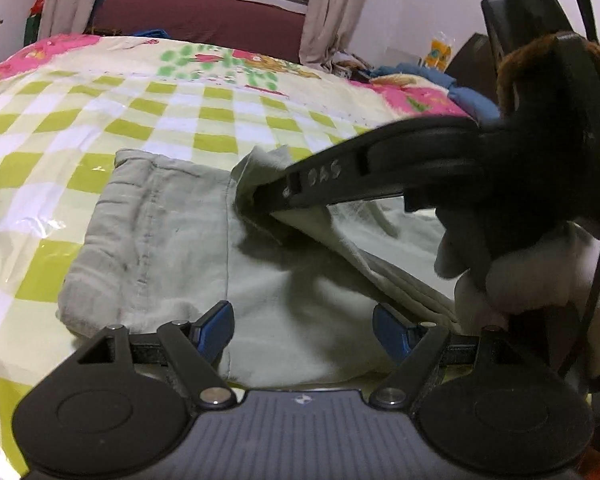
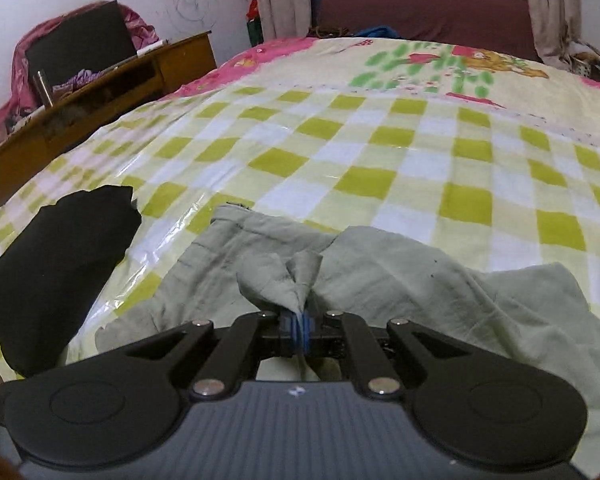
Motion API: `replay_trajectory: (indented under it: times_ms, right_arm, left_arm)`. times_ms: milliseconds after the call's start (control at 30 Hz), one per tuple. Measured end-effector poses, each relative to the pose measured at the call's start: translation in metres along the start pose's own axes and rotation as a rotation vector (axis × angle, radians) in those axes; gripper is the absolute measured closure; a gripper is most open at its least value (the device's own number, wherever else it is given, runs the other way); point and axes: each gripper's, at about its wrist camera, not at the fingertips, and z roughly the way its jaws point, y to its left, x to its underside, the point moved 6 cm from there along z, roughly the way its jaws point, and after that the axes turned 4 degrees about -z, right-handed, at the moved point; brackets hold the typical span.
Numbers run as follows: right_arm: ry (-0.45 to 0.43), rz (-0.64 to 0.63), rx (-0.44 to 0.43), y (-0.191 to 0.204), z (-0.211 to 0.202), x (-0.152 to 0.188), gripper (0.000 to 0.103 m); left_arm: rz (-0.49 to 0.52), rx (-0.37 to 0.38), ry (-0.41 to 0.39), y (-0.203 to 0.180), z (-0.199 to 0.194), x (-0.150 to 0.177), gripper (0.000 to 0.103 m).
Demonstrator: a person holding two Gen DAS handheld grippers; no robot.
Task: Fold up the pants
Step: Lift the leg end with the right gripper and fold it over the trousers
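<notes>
Careful: your right claw (image 2: pixel 299 330) pinches only a thin fold of the pants (image 1: pixel 172 240) on the bed (image 1: pixel 140 112); your left claw (image 1: pixel 302 330) hangs open, so lifting fast could slip the cloth free.

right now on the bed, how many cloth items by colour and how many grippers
pale green pants: 1
black cloth: 1
grippers: 2, the left gripper open over the pants, the right gripper shut on a pinch of pants fabric
total: 4
</notes>
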Motion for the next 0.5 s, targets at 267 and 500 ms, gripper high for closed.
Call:
replay_trajectory:
  times_ms: [267,500]
  right_arm:
    - [-0.230,0.101,-0.029,0.001,-0.037,-0.045,0.099]
    - [0.016,-0.228,-0.155,0.076,0.020,0.013,0.098]
  left_arm:
    - [-0.001,-0.030,-0.041,0.013,-0.015,0.000,0.013]
    - [0.104,-0.129,0.016,0.016,-0.023,0.023,0.014]
